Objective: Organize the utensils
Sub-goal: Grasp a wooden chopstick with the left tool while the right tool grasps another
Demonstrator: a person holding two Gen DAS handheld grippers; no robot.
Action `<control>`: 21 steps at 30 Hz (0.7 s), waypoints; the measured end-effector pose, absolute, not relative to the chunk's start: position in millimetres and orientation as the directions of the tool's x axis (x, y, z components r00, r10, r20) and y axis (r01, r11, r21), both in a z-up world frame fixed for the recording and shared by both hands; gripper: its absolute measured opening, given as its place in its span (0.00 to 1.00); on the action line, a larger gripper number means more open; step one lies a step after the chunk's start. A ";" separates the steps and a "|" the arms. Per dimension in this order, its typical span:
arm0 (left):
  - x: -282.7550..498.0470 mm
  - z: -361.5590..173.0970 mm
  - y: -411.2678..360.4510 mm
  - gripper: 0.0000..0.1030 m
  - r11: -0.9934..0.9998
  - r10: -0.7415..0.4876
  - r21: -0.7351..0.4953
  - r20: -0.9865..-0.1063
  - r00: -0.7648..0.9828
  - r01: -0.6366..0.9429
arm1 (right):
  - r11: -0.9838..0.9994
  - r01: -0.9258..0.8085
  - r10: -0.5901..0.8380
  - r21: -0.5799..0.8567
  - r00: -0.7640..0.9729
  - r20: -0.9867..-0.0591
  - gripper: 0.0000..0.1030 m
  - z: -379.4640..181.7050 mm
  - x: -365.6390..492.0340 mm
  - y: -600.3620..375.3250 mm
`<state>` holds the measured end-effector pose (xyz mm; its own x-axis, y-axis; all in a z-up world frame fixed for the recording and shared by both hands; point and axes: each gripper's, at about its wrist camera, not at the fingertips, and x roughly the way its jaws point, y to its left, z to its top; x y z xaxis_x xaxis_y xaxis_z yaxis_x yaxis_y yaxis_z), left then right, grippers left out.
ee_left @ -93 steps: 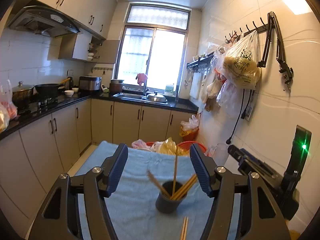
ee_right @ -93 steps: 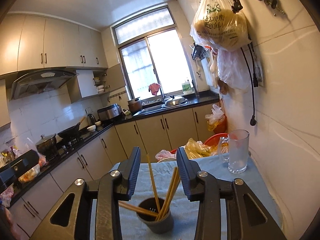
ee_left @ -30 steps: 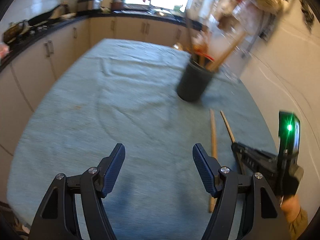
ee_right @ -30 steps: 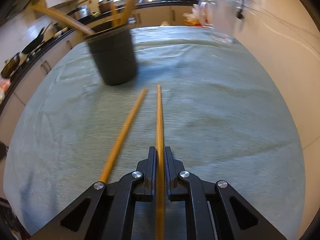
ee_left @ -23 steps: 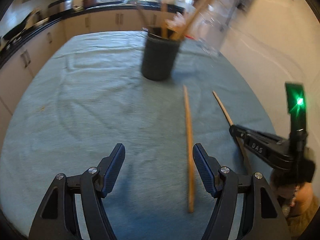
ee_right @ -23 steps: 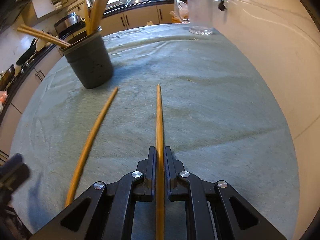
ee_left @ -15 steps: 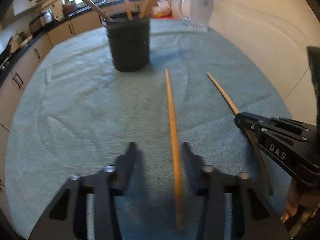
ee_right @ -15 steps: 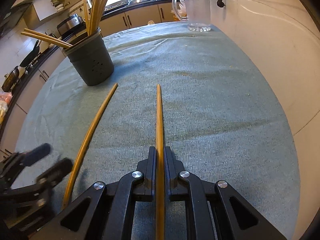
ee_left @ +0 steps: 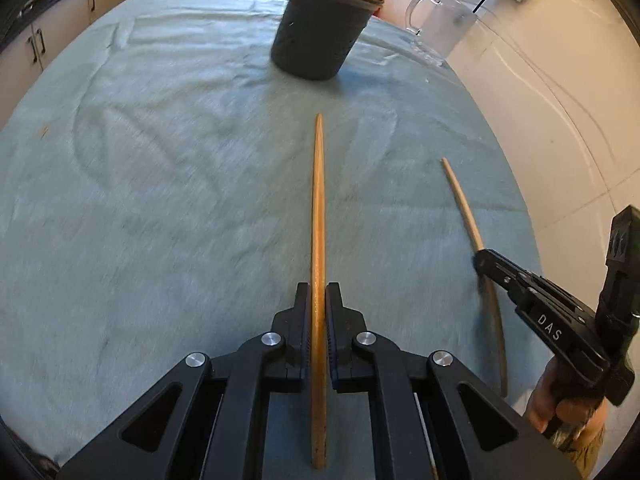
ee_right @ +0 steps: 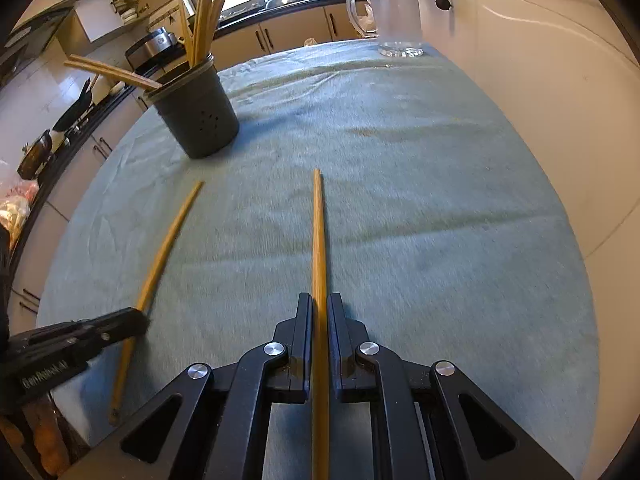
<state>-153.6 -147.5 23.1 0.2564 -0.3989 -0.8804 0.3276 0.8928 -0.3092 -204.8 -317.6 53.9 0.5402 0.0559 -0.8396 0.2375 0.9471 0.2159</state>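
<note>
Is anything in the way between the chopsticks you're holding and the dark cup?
Nothing visible: only bare blue cloth lies between each held chopstick and the dark cup, and the glass mug stands off to the side.

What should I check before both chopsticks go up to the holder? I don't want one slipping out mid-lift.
1. Left claw shut on left chopstick: ok.
2. Right claw shut on right chopstick: ok.
3. Grip near mid-length for balance: not ok; both are held toward the rear, long tips forward.
4. Dark holder upright on the cloth: ok.
5. Room among the chopsticks already inside: cannot tell.
6. Glass mug clear of the path: ok, it stands far off by the wall.
</note>
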 end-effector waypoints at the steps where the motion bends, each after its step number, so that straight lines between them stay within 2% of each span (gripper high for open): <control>1: -157.2 23.9 -143.7 0.07 0.890 -0.402 -0.316 -0.883 0.241 0.328 | 0.950 0.234 0.054 0.207 0.531 -0.845 0.08 54.3 -210.5 -317.1; 2: -160.6 24.7 -140.2 0.08 0.886 -0.409 -0.325 -0.884 0.228 0.331 | 0.953 0.227 0.055 0.200 0.520 -0.852 0.08 53.5 -215.4 -317.1; 4: -159.8 28.5 -137.3 0.18 0.876 -0.429 -0.344 -0.876 0.220 0.338 | 0.955 0.219 0.065 0.202 0.509 -0.858 0.09 51.7 -224.2 -318.2; 5: -157.4 31.2 -136.4 0.30 0.876 -0.434 -0.347 -0.871 0.230 0.335 | 0.954 0.216 0.073 0.208 0.506 -0.860 0.09 51.5 -227.0 -319.3; 6: -153.6 33.5 -135.5 0.38 0.879 -0.434 -0.347 -0.866 0.248 0.325 | 0.954 0.213 0.080 0.213 0.505 -0.859 0.11 52.1 -228.8 -320.4; 8: -143.0 38.1 -133.8 0.39 0.891 -0.420 -0.337 -0.866 0.272 0.303 | 0.951 0.208 0.098 0.229 0.500 -0.860 0.14 53.1 -226.2 -322.3; 21: -55.9 24.9 -179.6 0.39 0.913 -0.352 -0.270 -0.899 0.259 0.305 | 0.967 0.194 0.068 0.164 0.426 -0.902 0.14 50.2 -139.7 -333.2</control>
<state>-55.9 -179.6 24.9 0.2588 -0.3524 -0.8994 0.3050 0.9133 -0.2700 -139.7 -333.2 50.2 0.4263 0.0678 -0.9020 0.1936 0.9672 0.1642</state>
